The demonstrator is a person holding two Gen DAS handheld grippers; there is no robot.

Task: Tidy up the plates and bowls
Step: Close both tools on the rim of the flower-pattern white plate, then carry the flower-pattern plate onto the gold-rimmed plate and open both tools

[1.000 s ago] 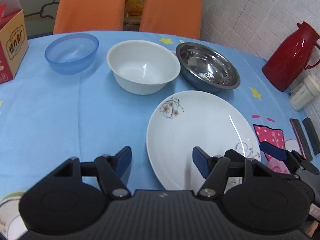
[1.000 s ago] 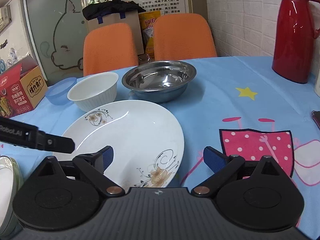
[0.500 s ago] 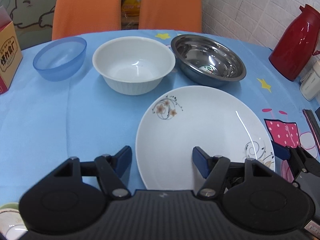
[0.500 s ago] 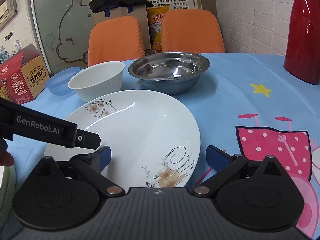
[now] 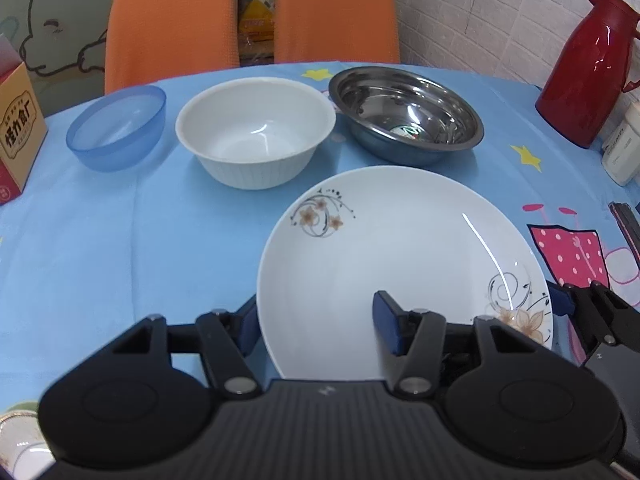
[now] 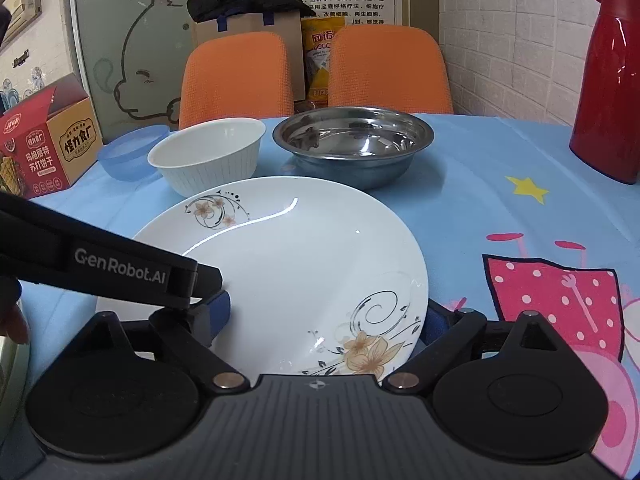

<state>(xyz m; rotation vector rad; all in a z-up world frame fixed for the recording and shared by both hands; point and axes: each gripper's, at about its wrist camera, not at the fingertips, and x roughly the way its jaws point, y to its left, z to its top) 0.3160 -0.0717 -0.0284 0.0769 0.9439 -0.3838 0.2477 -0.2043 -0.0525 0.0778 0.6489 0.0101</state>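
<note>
A large white plate [image 5: 400, 264] with flower prints lies on the blue tablecloth; it also shows in the right wrist view [image 6: 296, 264]. My left gripper [image 5: 320, 326] is open, straddling the plate's near left rim, one finger outside it and one over it. My right gripper [image 6: 326, 316] is open, straddling the near right rim. Behind stand a white bowl [image 5: 256, 132], a steel bowl [image 5: 406, 114] and a blue bowl [image 5: 118, 124].
A red thermos [image 5: 588, 68] and a white container [image 5: 622, 148] stand at the right. A red and yellow box [image 6: 44, 144] is at the left. Two orange chairs [image 6: 236, 80] are behind the table. A stack of dishes [image 5: 18, 436] shows at the bottom left.
Both grippers have moved forward and inward onto the plate, so each now straddles its near rim. The plate and bowls have not moved.
</note>
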